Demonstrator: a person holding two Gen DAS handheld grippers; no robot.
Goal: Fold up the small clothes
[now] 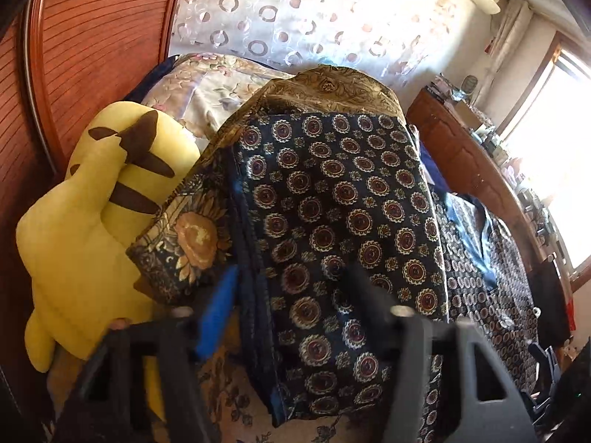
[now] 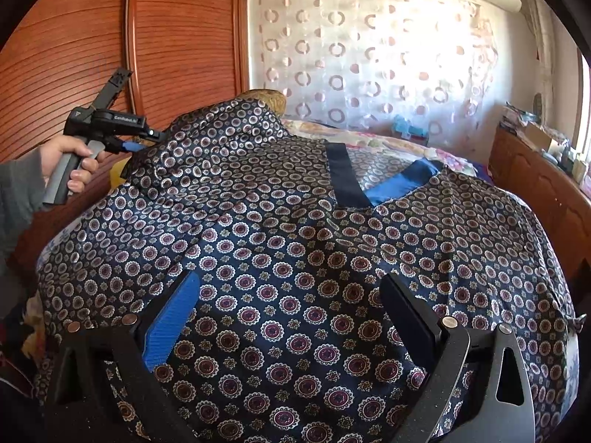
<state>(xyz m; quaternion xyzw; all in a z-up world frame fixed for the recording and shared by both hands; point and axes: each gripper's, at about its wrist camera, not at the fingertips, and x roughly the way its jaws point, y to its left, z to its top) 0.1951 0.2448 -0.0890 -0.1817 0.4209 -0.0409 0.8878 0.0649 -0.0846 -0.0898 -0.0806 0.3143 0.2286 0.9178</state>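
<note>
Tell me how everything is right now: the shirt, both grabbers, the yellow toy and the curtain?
shirt, spread out, its left side raised toward the left gripper.
left gripper, at the raised shirt edge; whether it is gripping is unclear.
right gripper, open, over the shirt front.
yellow plush toy, lying beside the raised cloth.
curtain, drawn across, sunlight coming through.

Small white lettering on the left gripper body, apparently "CanRobot.AI", too tiny for certainty.
</note>
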